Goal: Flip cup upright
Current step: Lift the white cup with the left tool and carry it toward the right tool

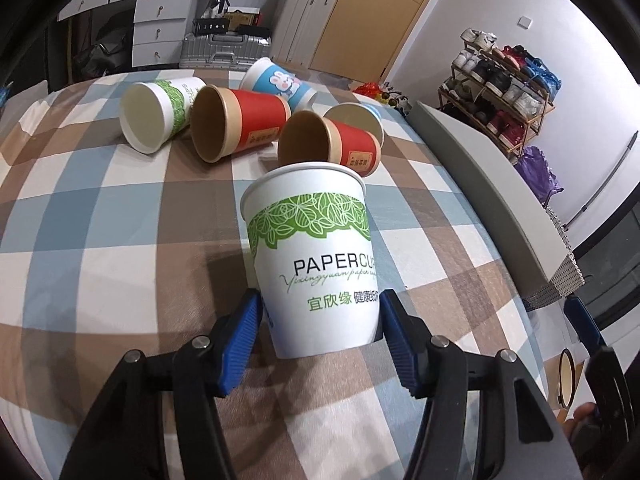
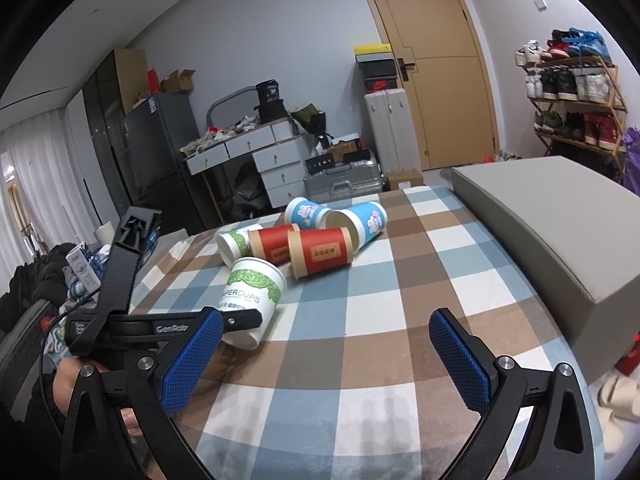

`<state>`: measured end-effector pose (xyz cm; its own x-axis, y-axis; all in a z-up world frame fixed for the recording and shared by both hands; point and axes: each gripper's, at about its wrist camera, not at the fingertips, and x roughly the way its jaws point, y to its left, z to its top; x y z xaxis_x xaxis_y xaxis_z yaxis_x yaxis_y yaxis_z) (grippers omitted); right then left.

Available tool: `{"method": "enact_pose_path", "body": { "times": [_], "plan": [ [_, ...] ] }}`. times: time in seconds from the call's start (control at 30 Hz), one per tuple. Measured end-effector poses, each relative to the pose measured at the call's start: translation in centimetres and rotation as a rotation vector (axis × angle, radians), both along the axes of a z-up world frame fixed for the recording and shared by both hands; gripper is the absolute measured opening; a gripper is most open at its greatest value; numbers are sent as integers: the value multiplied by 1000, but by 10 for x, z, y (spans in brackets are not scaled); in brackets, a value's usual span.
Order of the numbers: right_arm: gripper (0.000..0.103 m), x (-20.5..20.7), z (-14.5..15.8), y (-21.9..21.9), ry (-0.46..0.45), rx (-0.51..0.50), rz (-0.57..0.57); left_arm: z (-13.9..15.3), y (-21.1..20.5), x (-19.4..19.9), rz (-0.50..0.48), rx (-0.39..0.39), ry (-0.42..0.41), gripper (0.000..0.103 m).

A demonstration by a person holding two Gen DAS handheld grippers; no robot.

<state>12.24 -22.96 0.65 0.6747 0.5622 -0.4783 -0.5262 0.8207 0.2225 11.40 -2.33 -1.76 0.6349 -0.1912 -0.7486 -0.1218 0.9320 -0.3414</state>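
Left wrist view sits close behind the green-leaf cup [image 1: 316, 264], right view farther back; both share the cups.

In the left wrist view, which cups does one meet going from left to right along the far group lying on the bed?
White cup with leaves → red cup → second red cup.

On the checked cloth [image 1: 100, 240] one paper cup [image 1: 316, 256] stands mouth up between the fingers of the left gripper [image 1: 320, 320], its base tipped slightly off the cloth. Behind it five more cups [image 1: 236, 124] lie on their sides in a close cluster. The right gripper [image 2: 326, 354] hangs over the cloth to the right of the standing cup, with a long cushion [image 2: 560, 232] further right.
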Motion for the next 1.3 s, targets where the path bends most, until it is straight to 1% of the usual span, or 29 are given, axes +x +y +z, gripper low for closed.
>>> {"method": "enact_pose_path", "body": {
  "times": [0.3, 0.6, 0.73, 1.0, 1.2, 1.3],
  "plan": [
    [103, -10, 8, 11, -33, -16, 45, 14, -3, -29, -8, 17, -43, 54],
    [103, -19, 11, 23, -53, -35, 95, 19, -10, -53, -25, 30, -73, 54],
    [103, -21, 10, 25, -55, -39, 104, 13, -11, -65, -31, 13, -70, 54],
    [103, -23, 8, 30, -53, -52, 115, -5, -20, -68, -50, -9, -39, 54],
    [103, -23, 7, 31, -50, -60, 118, -18, -33, -69, -58, -2, -22, 54],
    [103, -23, 5, 31, -46, -62, 116, -20, -36, -71, -54, 12, -24, 54]
  ]
}}
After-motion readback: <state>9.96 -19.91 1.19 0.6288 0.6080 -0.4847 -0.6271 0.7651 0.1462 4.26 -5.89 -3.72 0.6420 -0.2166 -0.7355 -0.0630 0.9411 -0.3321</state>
